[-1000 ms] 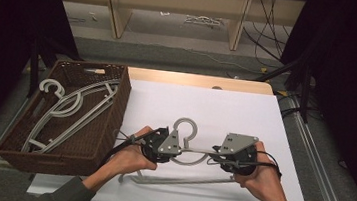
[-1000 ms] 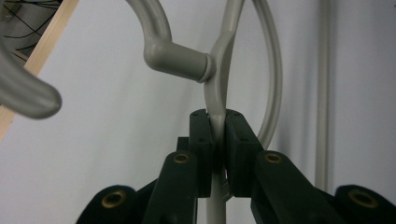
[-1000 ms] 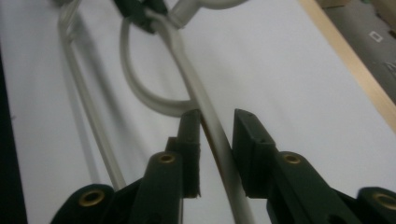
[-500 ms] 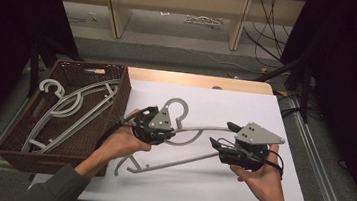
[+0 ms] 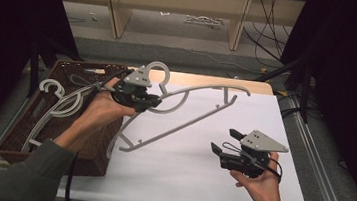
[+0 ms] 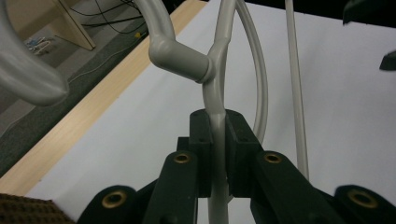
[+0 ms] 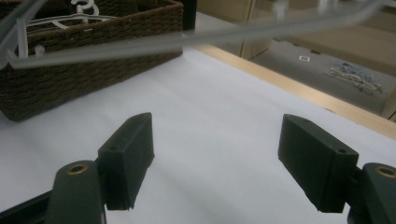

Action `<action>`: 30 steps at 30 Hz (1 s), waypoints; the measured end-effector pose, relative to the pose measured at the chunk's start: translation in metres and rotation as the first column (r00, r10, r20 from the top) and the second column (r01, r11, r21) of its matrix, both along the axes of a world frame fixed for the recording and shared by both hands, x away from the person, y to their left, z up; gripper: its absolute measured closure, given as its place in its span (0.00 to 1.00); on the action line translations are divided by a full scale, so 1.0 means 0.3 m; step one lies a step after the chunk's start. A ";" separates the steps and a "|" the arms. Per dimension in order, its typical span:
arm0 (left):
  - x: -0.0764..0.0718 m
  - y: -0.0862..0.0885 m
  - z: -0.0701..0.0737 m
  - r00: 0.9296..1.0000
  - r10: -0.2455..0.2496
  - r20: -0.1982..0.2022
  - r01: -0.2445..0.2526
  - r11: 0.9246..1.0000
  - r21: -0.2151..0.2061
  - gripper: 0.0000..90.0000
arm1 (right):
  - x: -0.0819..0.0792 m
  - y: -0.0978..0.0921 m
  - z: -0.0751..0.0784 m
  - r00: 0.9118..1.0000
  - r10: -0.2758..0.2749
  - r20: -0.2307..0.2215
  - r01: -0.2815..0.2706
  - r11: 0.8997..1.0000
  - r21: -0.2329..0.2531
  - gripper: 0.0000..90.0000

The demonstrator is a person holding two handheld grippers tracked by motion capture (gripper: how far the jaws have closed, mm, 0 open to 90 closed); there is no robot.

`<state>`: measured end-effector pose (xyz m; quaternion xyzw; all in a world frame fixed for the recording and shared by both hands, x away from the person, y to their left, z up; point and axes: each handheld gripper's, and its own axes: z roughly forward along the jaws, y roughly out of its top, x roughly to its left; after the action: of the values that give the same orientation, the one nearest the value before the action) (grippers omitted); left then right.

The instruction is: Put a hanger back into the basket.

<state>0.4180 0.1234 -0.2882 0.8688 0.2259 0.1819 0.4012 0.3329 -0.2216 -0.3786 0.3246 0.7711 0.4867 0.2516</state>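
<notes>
Hanger (image 5: 190, 113): grey plastic, lifted off the table, tilted; hook end up at the left gripper, far shoulder reaching toward the table's back edge, lower bar slanting down to the basket's near corner. In the left gripper view its neck (image 6: 218, 126) runs straight up between the jaws. In the right gripper view it is a blurred grey bar (image 7: 196, 39) crossing the top.
Table (image 5: 193, 182): white top, wood strip along the back edge, metal rails on both sides.
Basket (image 5: 94, 144): dark brown wicker, at the table's left edge, partly under the left forearm; the right gripper view shows its woven wall (image 7: 93, 60).
Hangers in basket (image 5: 58, 105): pale grey, lying flat inside, one hook near the basket's far left corner; exact count hard to tell.
Left gripper (image 5: 150, 101): raised above the basket's right rim, jaws clamped tight on the hanger's neck just under the hook, grey plate on top.
Left hand (image 5: 103, 107): wrapped around the gripper body, sleeve coming in from bottom left.
Right gripper (image 5: 223, 140): low over the white top at right, jaws spread wide, nothing between them, well apart from the hanger; in its own view the jaws (image 7: 215, 165) frame bare table.
Right hand (image 5: 258, 182): holds its gripper from below, cable trailing off the near edge.
</notes>
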 end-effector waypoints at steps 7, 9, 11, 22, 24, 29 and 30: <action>0.005 0.120 0.091 0.998 0.062 0.027 -0.061 0.998 -0.025 0.92 | -0.004 -0.005 -0.031 1.000 -0.025 -0.003 0.025 0.999 0.043 0.28; 0.008 0.157 0.104 0.996 0.088 0.029 -0.088 0.996 -0.030 0.92 | -0.009 -0.006 -0.043 1.000 -0.019 -0.012 0.019 0.998 0.054 0.28; 0.016 0.219 0.119 0.993 0.119 0.024 -0.118 0.992 -0.045 0.92 | -0.009 -0.006 -0.055 1.000 -0.015 -0.011 0.015 0.998 0.057 0.27; 0.065 0.466 0.099 0.956 0.291 0.025 -0.290 0.956 -0.046 0.92 | -0.026 -0.014 -0.090 0.999 -0.018 -0.031 0.020 0.998 0.060 0.26; 0.070 0.498 0.087 0.950 0.312 0.024 -0.311 0.950 -0.038 0.92 | -0.028 -0.013 -0.099 0.999 -0.023 -0.025 0.024 0.998 0.060 0.26; 0.087 0.591 0.048 0.939 0.344 0.031 -0.344 0.939 -0.011 0.92 | -0.032 -0.016 -0.109 0.999 -0.020 -0.040 0.022 0.998 0.053 0.26; 0.090 0.605 0.038 0.932 0.361 0.027 -0.360 0.933 -0.019 0.92 | -0.033 -0.017 -0.109 0.999 -0.016 -0.042 0.018 0.999 0.050 0.26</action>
<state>0.4450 0.3050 -0.2769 0.8071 0.3766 0.2641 0.3702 0.3228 -0.2267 -0.4113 0.3476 0.7608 0.4969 0.2313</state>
